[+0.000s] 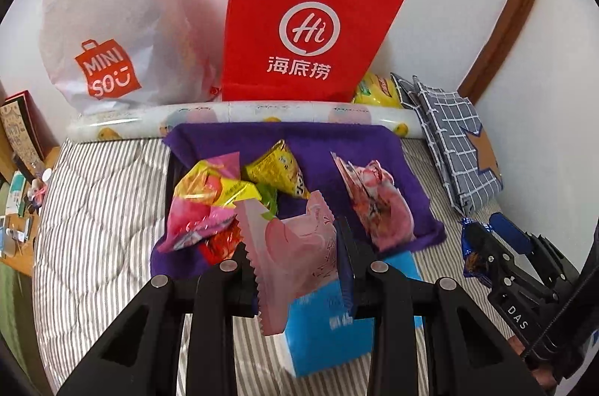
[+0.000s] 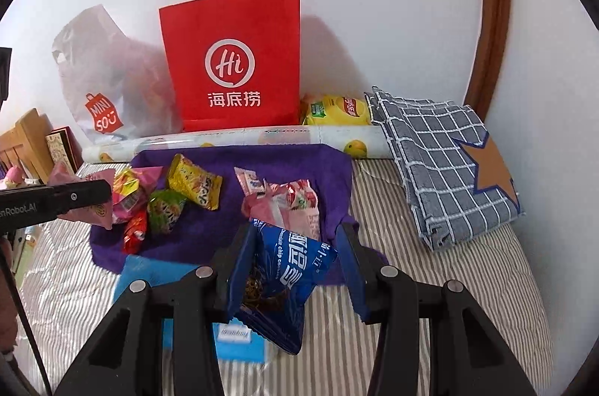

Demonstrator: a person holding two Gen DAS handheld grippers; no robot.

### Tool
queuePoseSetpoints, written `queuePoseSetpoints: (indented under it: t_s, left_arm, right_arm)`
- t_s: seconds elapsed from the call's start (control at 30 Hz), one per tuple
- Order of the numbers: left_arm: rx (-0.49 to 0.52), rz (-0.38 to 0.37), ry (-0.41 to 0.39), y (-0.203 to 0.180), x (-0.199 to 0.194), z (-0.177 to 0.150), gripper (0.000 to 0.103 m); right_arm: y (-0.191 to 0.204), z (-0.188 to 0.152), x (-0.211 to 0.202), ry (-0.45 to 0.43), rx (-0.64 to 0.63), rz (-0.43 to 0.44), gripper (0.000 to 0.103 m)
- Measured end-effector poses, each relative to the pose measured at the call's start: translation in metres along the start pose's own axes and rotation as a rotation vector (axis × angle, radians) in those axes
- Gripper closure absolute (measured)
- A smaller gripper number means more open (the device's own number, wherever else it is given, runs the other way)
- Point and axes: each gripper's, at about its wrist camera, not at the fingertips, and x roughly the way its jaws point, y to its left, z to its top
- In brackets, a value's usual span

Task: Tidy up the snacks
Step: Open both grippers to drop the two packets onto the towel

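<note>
We are holding a snack in each hand over the striped bed (image 2: 430, 265). The left tongs (image 1: 295, 257) are pinching a pink packet (image 1: 295, 246), closed down to the packet's thickness, long axis running roughly up-down in the left wrist view, serrated edge toward the left finger. The right tongs (image 2: 292, 253) are clamping a blue cookie packet (image 2: 284, 276), about half closed, packet tilted with its lower end hanging toward us.

The purple cloth (image 2: 232, 238) is lying straight ahead of both tongs, carrying two clusters: a mixed pile (image 2: 157, 201) on its left half, a pink snack group (image 2: 288, 205) on its right half. We are judging the pink group as the likely spot for the pink packet; it sits ahead and right of the left tongs, just beyond the tips. The right tongs are nearer that side, the left tongs nearer the mixed pile. A blue box (image 1: 329, 332) is lying under the left tongs. The red bag (image 2: 232, 59) is standing behind the cloth against the wall.
</note>
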Motion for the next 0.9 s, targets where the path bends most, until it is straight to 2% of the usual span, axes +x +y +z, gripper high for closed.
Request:
queuePoseSetpoints:
  t_s: [0.33, 0.9]
  left_arm:
    - [-0.009, -0.006, 0.029, -0.008, 0.04, 0.012, 0.072]
    - [-0.001, 0.037, 0.032, -0.011, 0.073, 0.024, 0.072]
  right_arm:
    - [-0.013, 0.02, 0.047, 0.015, -0.03, 0.022, 0.06]
    - [-0.016, 0.036, 0.1, 0.016, -0.029, 0.073, 0.06]
